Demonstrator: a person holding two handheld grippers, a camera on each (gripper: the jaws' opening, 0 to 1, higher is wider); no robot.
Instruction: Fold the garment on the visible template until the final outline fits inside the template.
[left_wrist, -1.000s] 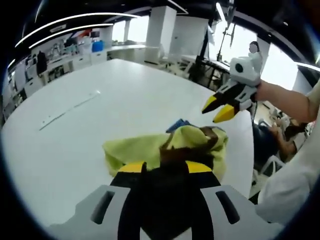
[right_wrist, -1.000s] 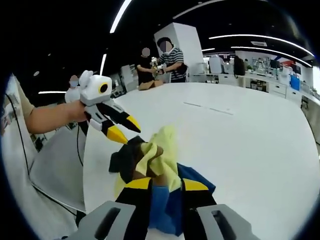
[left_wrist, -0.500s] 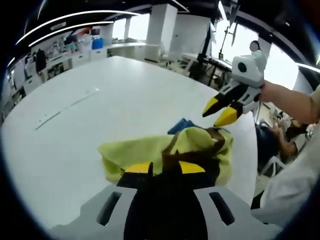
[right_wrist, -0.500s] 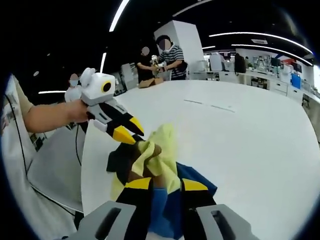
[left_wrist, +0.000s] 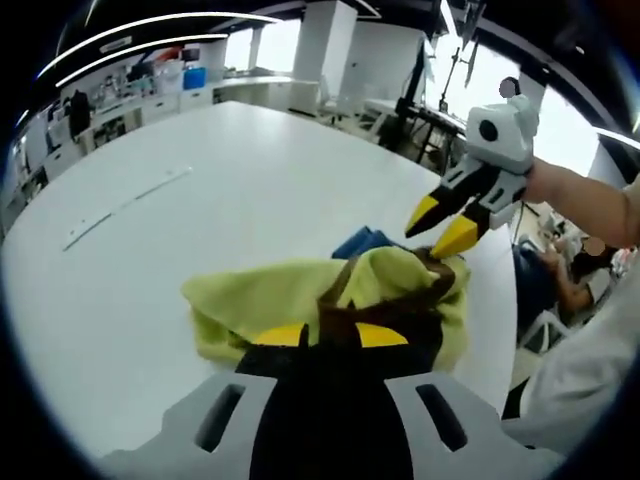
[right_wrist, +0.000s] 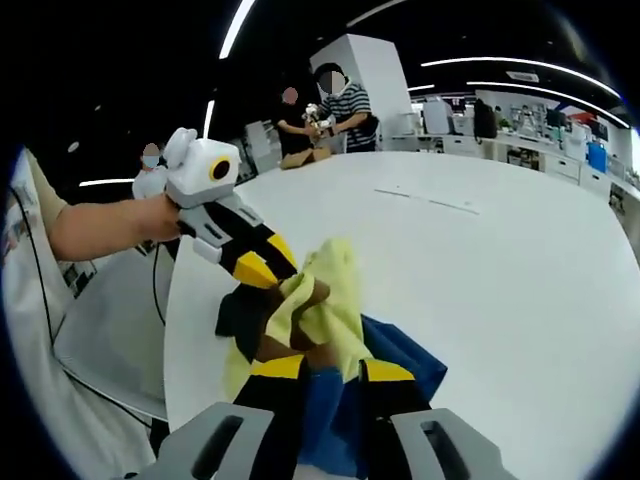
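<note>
A yellow-green garment (left_wrist: 290, 295) with a brown strip and dark parts lies bunched near the white table's edge, and a blue cloth part (left_wrist: 362, 242) shows under it. My left gripper (left_wrist: 330, 335) is low over the near side, jaws apart, with brown cloth seen in the gap. In the right gripper view the left gripper (right_wrist: 268, 262) touches the garment's (right_wrist: 325, 300) dark edge. My right gripper (left_wrist: 438, 225) hovers open just above the garment's far edge; in the right gripper view the right gripper (right_wrist: 330, 370) stands over blue cloth (right_wrist: 400, 350).
The white table (left_wrist: 200, 200) stretches wide beyond the garment, with a thin strip of tape (left_wrist: 120, 205) on it. Its edge (right_wrist: 170, 330) runs close beside the garment. Two people (right_wrist: 320, 110) stand at the far end. A person's arm (right_wrist: 100, 230) holds the left gripper.
Both grippers have closed in on the garment: the left one's tips now touch its dark edge, the right one has dropped a little toward the far edge. The heap has barely shifted.
</note>
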